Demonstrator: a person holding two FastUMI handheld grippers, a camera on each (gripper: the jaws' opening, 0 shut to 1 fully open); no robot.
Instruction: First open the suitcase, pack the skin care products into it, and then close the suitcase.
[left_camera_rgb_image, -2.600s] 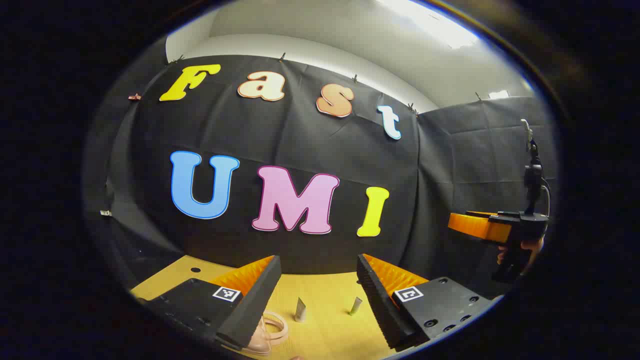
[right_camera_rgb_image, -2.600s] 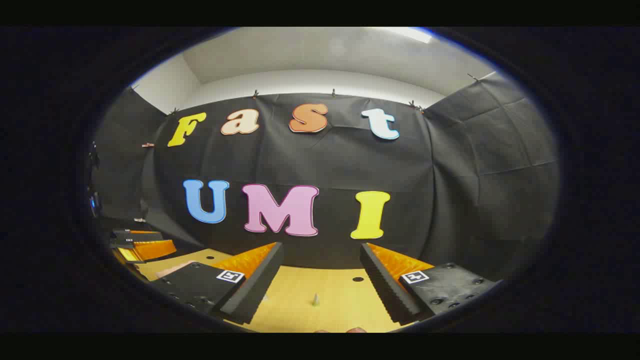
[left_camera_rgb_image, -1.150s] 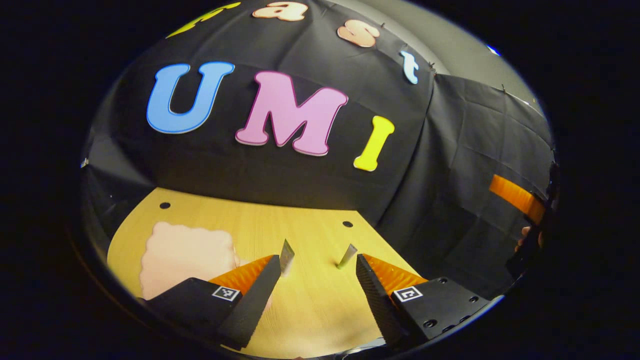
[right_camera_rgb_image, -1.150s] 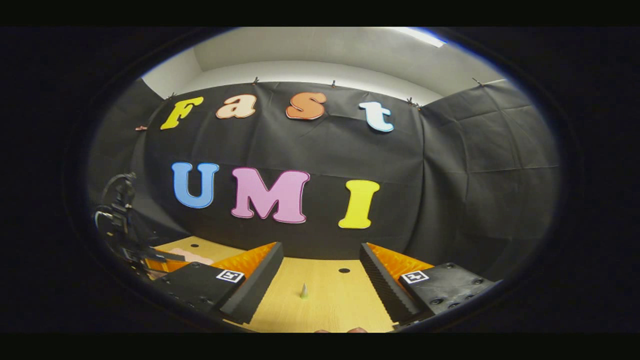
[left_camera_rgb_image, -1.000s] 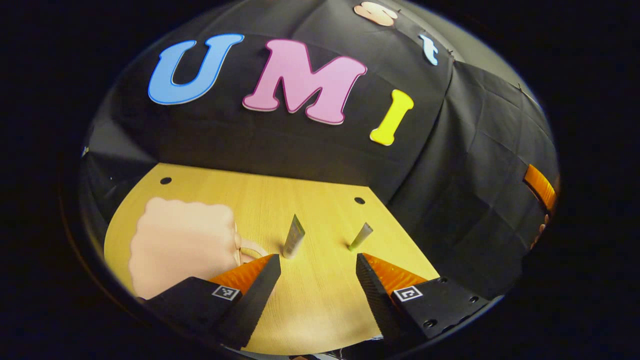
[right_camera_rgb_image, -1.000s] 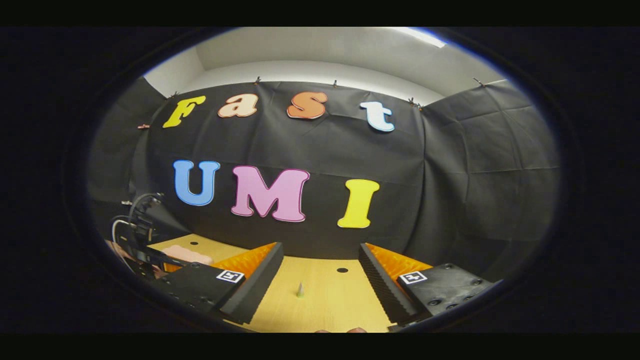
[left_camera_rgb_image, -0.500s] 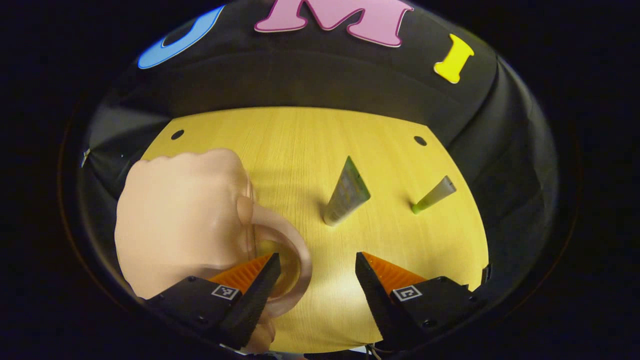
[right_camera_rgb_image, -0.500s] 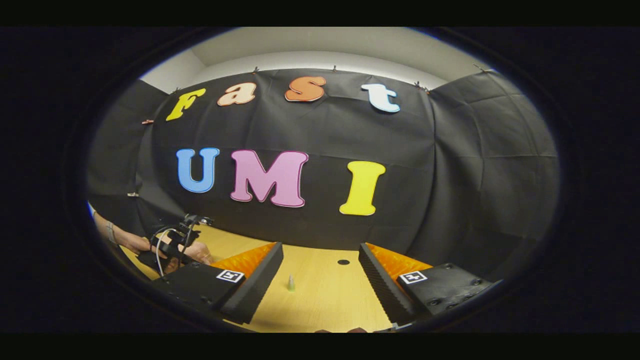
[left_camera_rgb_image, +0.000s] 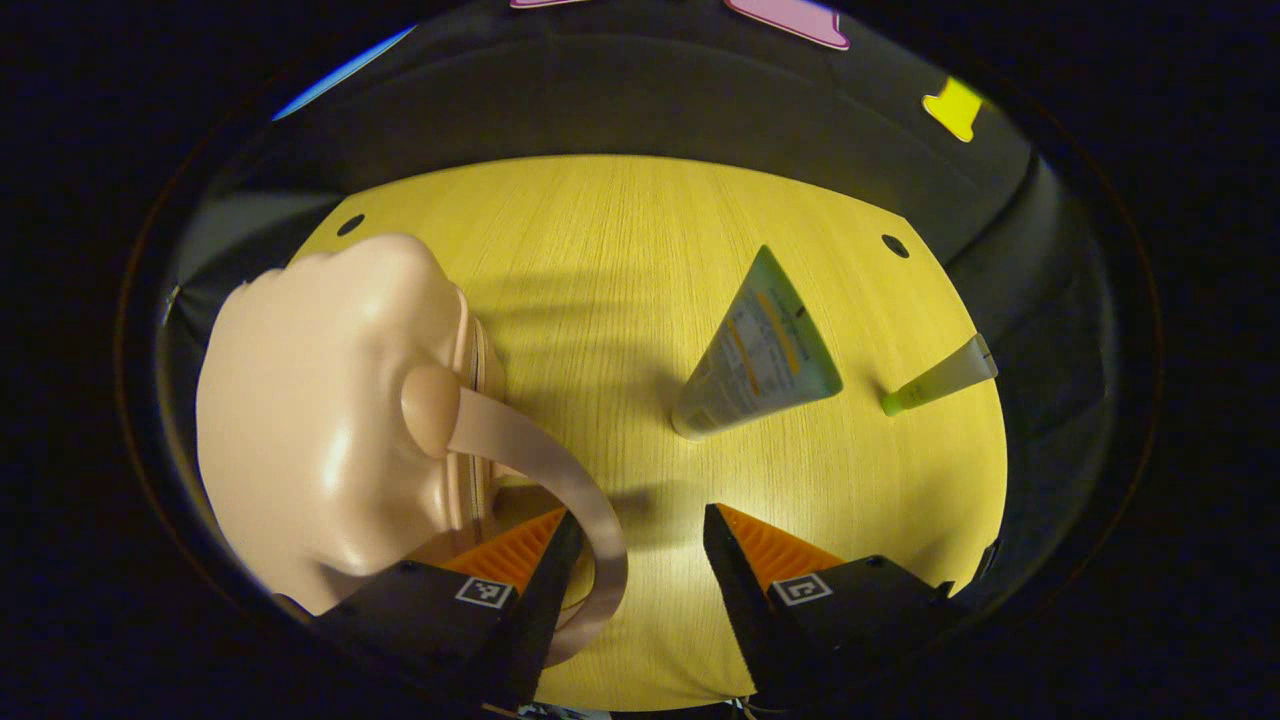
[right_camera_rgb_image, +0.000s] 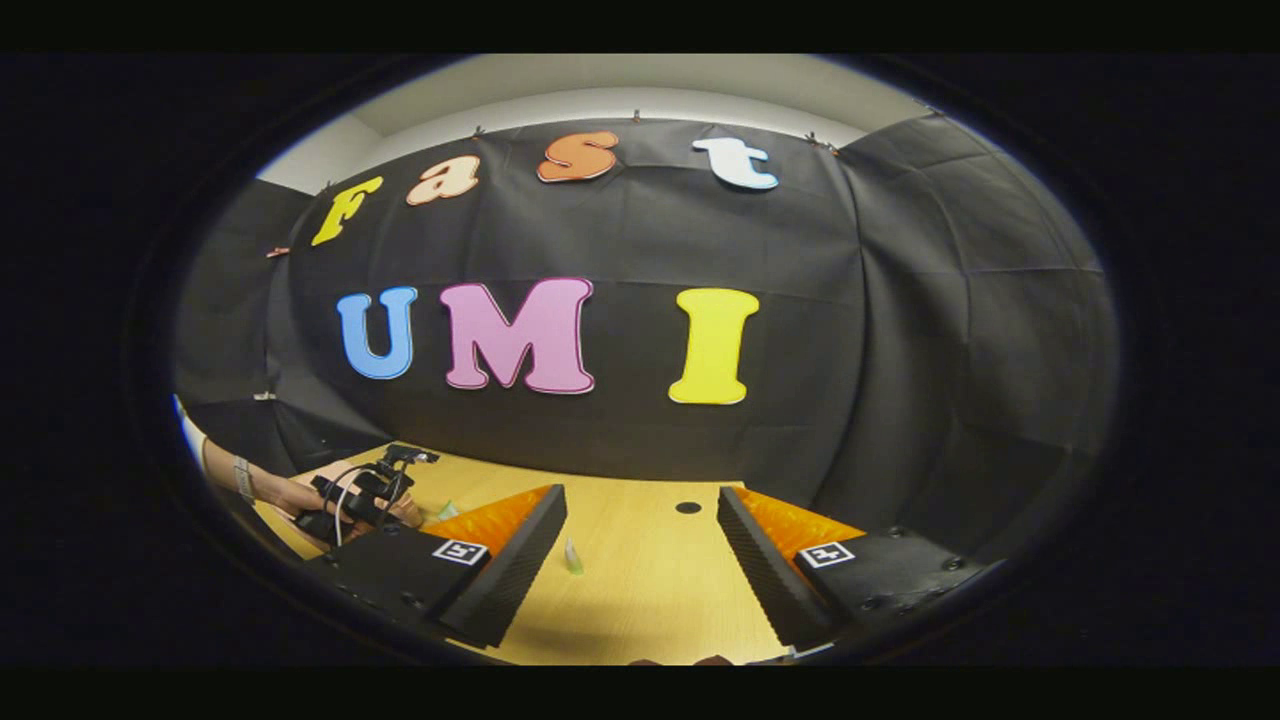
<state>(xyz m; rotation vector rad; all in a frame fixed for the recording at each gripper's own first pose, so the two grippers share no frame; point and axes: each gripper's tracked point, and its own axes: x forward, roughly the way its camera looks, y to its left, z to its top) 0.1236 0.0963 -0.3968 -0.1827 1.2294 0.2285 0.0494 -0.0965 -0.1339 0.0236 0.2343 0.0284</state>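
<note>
- You are holding the left gripper (left_camera_rgb_image: 632, 560) with jaws apart, straddling the curved strap handle (left_camera_rgb_image: 560, 480) of the closed pale pink glossy suitcase (left_camera_rgb_image: 330, 400); clamping the strap alone is risking a slip.
- You are risking knocking over the upright green squeeze tube (left_camera_rgb_image: 755, 350) and slim lime tube (left_camera_rgb_image: 935, 378) beyond.
- You are keeping the right gripper (right_camera_rgb_image: 640, 560) spread, empty, hovering over the yellow wooden table (right_camera_rgb_image: 650, 590).

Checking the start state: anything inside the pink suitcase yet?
Can't tell. The suitcase is shut, its zip seam closed, so the inside is hidden. Both tubes, the big one and the thin one, stand outside on the table.
</note>
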